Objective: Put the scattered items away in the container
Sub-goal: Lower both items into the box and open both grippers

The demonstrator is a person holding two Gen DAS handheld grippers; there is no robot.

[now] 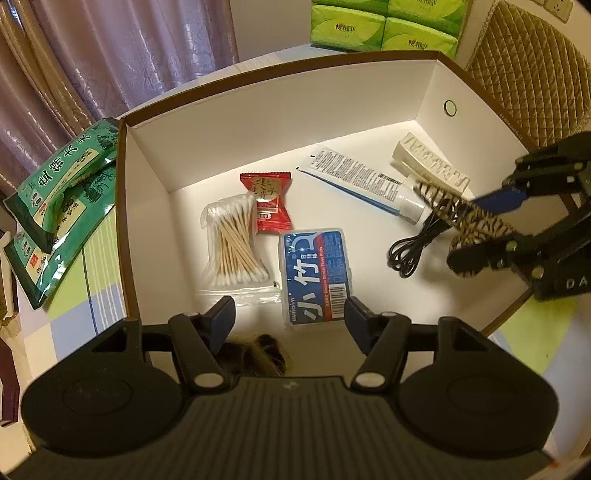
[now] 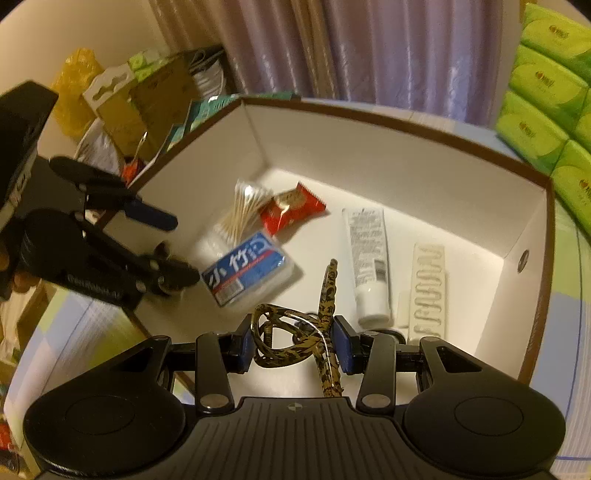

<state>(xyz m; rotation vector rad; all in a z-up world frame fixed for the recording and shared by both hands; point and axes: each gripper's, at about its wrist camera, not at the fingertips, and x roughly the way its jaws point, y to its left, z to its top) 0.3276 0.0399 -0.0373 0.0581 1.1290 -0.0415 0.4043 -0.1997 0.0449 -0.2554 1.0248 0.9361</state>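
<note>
A white box with a brown rim (image 1: 280, 70) holds a bag of cotton swabs (image 1: 236, 243), a red sachet (image 1: 267, 201), a blue floss-pick pack (image 1: 316, 275), a white tube (image 1: 362, 181), a cream card (image 1: 428, 162) and a black cable (image 1: 413, 251). My left gripper (image 1: 290, 317) stands open low over the box's near side. A dark and blond fuzzy thing (image 1: 258, 356) lies just beneath it, untouched by the pads. My right gripper (image 2: 295, 343) is shut on a tortoiseshell hair claw (image 2: 291, 341), hanging over the box's right part above the cable.
Green rice bags (image 1: 62, 206) lie outside the box's left wall on a checked cloth. Green tissue packs (image 1: 384, 26) stack behind the box. A quilted brown chair back (image 1: 528, 77) stands at the right, curtains behind, and cardboard clutter (image 2: 147, 99) beyond the left wall.
</note>
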